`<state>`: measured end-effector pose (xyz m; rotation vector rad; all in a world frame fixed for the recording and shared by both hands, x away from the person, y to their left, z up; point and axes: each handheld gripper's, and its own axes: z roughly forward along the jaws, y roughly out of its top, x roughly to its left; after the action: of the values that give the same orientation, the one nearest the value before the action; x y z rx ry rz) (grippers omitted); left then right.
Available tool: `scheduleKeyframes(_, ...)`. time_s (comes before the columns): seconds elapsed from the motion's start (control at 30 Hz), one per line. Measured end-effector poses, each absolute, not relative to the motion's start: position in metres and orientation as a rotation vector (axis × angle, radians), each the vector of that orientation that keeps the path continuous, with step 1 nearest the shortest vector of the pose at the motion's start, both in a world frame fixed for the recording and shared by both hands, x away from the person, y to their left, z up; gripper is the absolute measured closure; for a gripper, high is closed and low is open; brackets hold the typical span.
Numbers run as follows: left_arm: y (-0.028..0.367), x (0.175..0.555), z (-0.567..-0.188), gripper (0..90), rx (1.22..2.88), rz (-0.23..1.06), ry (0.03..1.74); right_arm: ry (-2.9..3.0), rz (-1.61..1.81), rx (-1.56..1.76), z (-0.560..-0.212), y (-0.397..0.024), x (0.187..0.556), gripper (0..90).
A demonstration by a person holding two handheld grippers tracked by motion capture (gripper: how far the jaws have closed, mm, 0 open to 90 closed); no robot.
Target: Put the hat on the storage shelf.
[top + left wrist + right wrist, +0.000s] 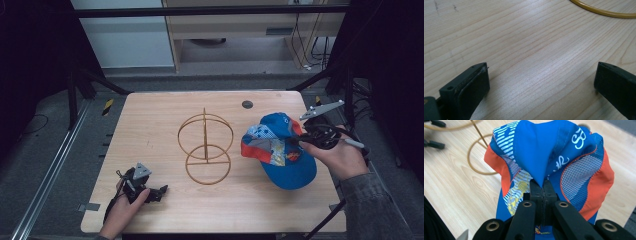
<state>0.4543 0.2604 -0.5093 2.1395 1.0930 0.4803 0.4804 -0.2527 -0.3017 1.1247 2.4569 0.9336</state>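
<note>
1. a light wooden tabletop (pixel 150 125) carried a gold wire stand (pixel 205 149) near its middle and a blue and orange cap (pixel 280 150) to the right of the stand.
2. the cap lay on the right part of the tabletop, just beside the stand's rings, its blue brim toward the person's edge and its crown lifted into a peak.
3. the right gripper (pixel 300 140) was held in the person's right hand (pixel 342 160) at the cap's right side; in the right gripper view its jaws were clenched on a fold of blue cloth at the crown of the cap (pixel 554 162), the cloth rising to a point right above the pinched tips of the right gripper (pixel 543 188).
4. the left gripper (pixel 159 192) rested low near the front left corner of the tabletop, held by the left hand (pixel 122 207), well apart from the cap (a grey three-cornered plate sat on top of it).
5. in the left gripper view the jaws stood wide apart with bare wood between them, gripping nothing; a curve of the stand's base ring (pixel 604 11) crossed the upper right corner.
</note>
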Motion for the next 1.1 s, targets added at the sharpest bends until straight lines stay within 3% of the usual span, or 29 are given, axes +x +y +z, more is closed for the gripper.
scheduleKeyframes(0.5, 0.26, 0.454, -0.509, 0.0, 2.139, 0.48, 1.093, 2.375, 1.037, 1.027, -0.248, -0.249, 0.468, 90.0)
scheduleKeyframes(1.1, 0.26, 0.454, -0.509, 0.0, 2.138, 0.483, 1.093, 2.338, 1.12, 0.879, -0.198, -0.213, 0.467, 90.0)
